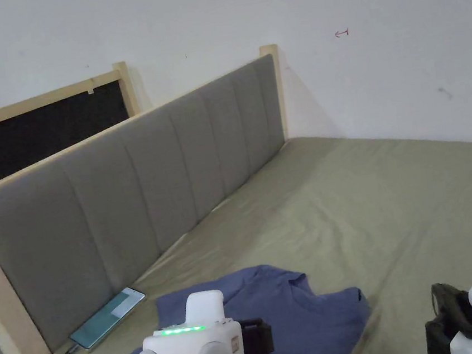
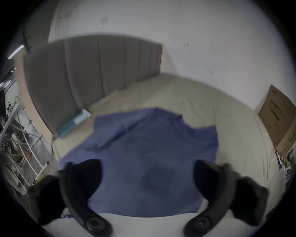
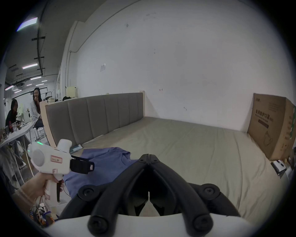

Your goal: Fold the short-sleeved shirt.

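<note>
Shirt [image 2: 149, 154], blue and rumpled, lies loose on the bed [image 1: 391, 199], directly below and ahead of the left gripper [image 2: 148, 181]. Its far edge is bunched, with one flap turned over on the side toward the headboard [image 1: 135, 191]. The left gripper hangs above the cloth with its jaws spread wide, nothing between them; whether their tips touch the fabric I cannot tell, since that view is blurred. The right gripper [image 3: 148, 156] has its jaws pressed together on nothing, and the shirt lies ahead of it and off to its left, apart from its tips.

Folding looks not yet begun: the shirt is unspread, so the step in hand seems to be the first reach to lay it flat. Next, I judge, the left gripper needs to drop onto an edge or sleeve and close on a single layer, while the right one opens and takes the opposite edge, so both can pull the cloth smooth.

A phone [image 1: 108, 318] lies beyond the shirt against the headboard, and a cardboard box [image 3: 270, 126] stands far to the right gripper's right.
</note>
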A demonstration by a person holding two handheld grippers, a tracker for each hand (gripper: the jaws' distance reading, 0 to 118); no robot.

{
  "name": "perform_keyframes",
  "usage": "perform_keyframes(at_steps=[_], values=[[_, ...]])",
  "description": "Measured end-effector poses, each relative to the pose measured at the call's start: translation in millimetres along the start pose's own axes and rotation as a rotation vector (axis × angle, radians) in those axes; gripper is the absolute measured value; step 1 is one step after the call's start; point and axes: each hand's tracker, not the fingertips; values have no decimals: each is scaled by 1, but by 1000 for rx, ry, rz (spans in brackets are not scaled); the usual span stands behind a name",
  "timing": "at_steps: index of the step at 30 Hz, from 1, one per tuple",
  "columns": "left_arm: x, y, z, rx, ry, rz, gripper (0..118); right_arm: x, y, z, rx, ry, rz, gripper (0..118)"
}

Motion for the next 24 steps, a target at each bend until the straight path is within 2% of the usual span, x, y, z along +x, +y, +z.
perform_keyframes(at_steps=[6,10,11,12,14,16,17,18,19,24], values=[[3,-8,-64,-131,41,-47,116,11,-16,-17,-57,-16,-3,0],[10,-17,-73,-210,47,-38,107,14,-21,-27,-101,-4,-8,0],[10,-17,-71,-196,43,-32,92,15,-22,-28,-103,-7,-7,0],[9,-12,-68,-197,43,-23,92,15,-23,-28,-105,-9,-6,0],[7,-9,-61,-181,70,-7,78,18,-24,-29,-112,-6,-13,0],[1,-5,-62,-186,77,12,48,20,-26,-30,-125,-5,-27,0],[-1,-5,-58,-182,81,17,23,21,-27,-30,-129,-8,-31,0],[-1,-5,-61,-183,109,31,4,22,-28,-29,-131,-11,-35,0],[-4,-7,-63,-201,86,71,4,23,-29,-27,-134,-15,-40,0],[-4,4,-51,-214,79,63,3,36,-26,-14,-141,-45,-50,0]])
